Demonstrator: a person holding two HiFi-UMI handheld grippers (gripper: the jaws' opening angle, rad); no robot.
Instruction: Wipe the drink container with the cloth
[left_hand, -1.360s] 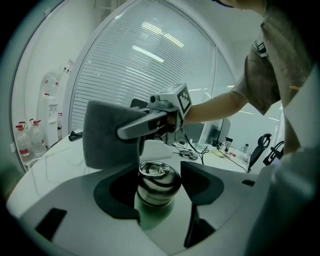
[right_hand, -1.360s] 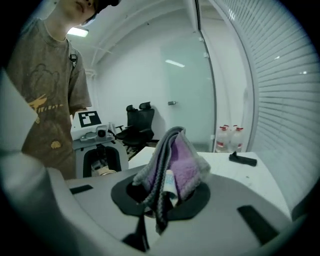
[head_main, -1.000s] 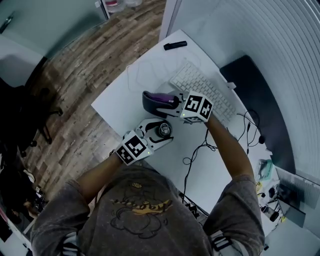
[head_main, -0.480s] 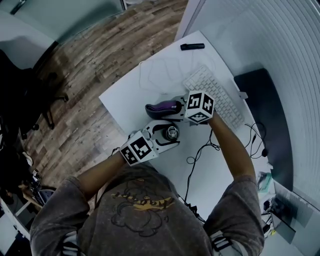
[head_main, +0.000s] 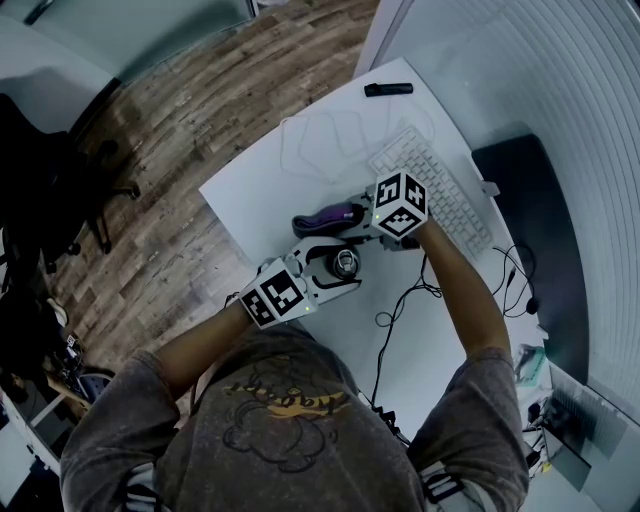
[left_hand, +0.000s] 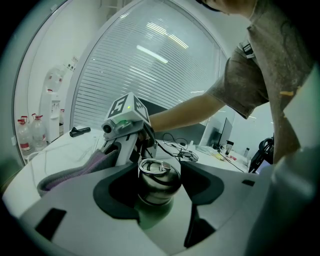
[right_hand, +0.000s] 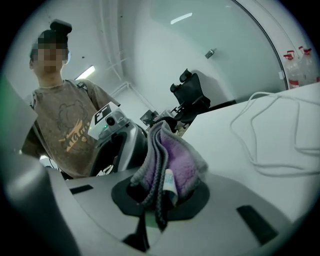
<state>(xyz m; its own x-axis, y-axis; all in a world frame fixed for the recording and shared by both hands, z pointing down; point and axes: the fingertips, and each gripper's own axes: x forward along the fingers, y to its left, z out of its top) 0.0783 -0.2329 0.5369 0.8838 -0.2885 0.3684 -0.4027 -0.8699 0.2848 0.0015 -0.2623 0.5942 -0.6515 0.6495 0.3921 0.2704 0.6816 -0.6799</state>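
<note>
The left gripper's (head_main: 336, 270) jaws are clamped on the shiny steel drink can (left_hand: 157, 181) over the white worktop (head_main: 268, 190). The right gripper's (right_hand: 159, 199) jaws pinch the folded purple-and-grey cloth (right_hand: 176, 159) just beside the can. The wipe should go best with the cloth pressed flat against the can's side and the can held steady.

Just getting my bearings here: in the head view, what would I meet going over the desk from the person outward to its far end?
Drink container → cloth → white cable → small black object. The keyboard is left out, since it overlaps several of these.
</note>
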